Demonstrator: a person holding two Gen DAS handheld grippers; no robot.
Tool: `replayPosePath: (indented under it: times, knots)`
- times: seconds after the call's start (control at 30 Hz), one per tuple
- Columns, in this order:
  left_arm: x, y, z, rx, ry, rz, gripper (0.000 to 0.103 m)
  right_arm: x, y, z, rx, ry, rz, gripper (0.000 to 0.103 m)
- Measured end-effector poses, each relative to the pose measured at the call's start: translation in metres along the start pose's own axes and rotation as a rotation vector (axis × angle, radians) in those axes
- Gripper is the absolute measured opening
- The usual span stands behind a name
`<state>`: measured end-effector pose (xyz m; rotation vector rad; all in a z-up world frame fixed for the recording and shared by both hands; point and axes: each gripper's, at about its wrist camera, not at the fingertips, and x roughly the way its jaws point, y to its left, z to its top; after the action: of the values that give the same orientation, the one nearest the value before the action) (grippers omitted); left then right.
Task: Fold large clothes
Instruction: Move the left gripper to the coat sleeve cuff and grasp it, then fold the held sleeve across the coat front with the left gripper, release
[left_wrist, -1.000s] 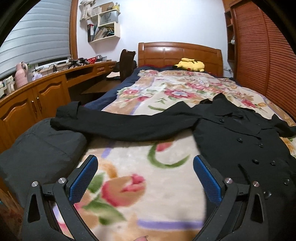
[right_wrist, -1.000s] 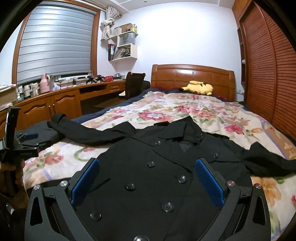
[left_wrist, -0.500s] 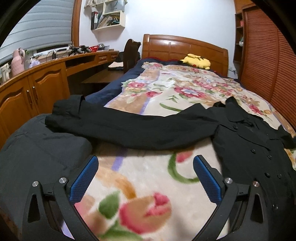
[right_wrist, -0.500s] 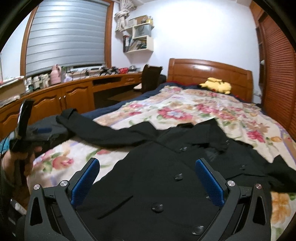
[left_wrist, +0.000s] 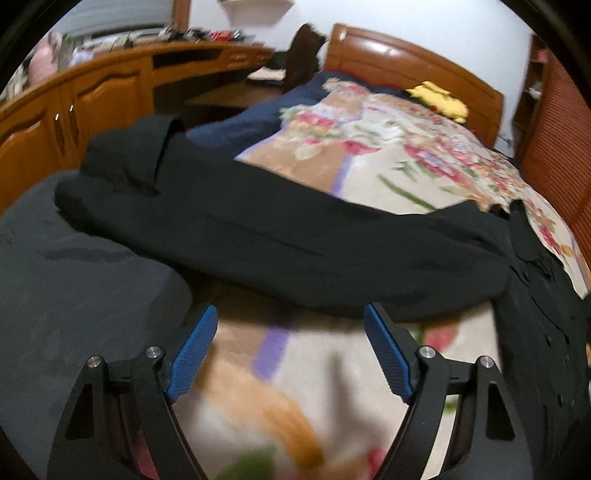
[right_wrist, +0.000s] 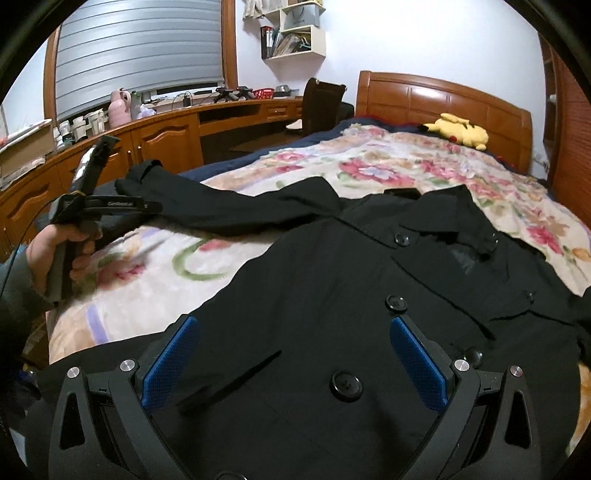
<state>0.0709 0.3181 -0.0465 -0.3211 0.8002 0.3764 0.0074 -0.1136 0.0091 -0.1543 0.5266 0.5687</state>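
While both grippers are hanging open and empty over the bed (right_wrist: 369, 162), the folding itself is not yet begun, and the step in hand looks like the approach to the first grasp. The left gripper (left_wrist: 290, 354) is pointing at the coat's (right_wrist: 332, 295) outstretched sleeve (left_wrist: 258, 236), with its blue pads spread wide and only blanket between them; the right gripper (right_wrist: 291, 362) is hovering above the coat's buttoned front, equally wide and gripping nothing.

The coat is lying face up on the floral blanket (right_wrist: 388, 162), collar toward the headboard (right_wrist: 443, 96), one sleeve reaching from the coat's body toward the worktop (right_wrist: 155, 125) side and draping off the bed's edge onto something dark there. That view is blurred, so I cannot tell what that is.

The next move probably calls for closing on the sleeve near its cuff (left_wrist: 147, 155) and carrying it across the coat's front.

The cloth is black, heavy-looking and double-breasted, with a few soft wrinkles.
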Motion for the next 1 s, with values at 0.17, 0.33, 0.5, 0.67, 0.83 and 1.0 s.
replayPosePath:
  times: [0.17,0.33,0.5,0.67,0.83,1.0]
  knots:
    - [0.017,0.007,0.012,-0.054,0.030,-0.021,0.082,0.007,0.004,0.015,0.008,0.012,0.008,0.103]
    - [0.027,0.008,0.021,-0.060,0.039,-0.042,0.060,0.010,0.007,0.017,0.006,0.014,0.008,0.103]
    - [0.034,0.002,0.028,-0.030,0.061,-0.055,0.010,0.009,0.007,0.017,-0.001,0.005,0.006,0.103]
    - [-0.001,-0.024,0.041,0.033,-0.019,-0.051,0.004,0.001,0.004,0.016,0.000,-0.015,-0.007,0.103]
    - [-0.051,-0.066,0.054,0.100,-0.097,-0.126,0.004,-0.013,-0.008,0.015,0.002,-0.022,-0.080,0.103]
    - [-0.090,-0.118,0.057,0.196,-0.152,-0.185,0.004,-0.030,-0.026,0.009,0.054,-0.039,-0.111,0.103]
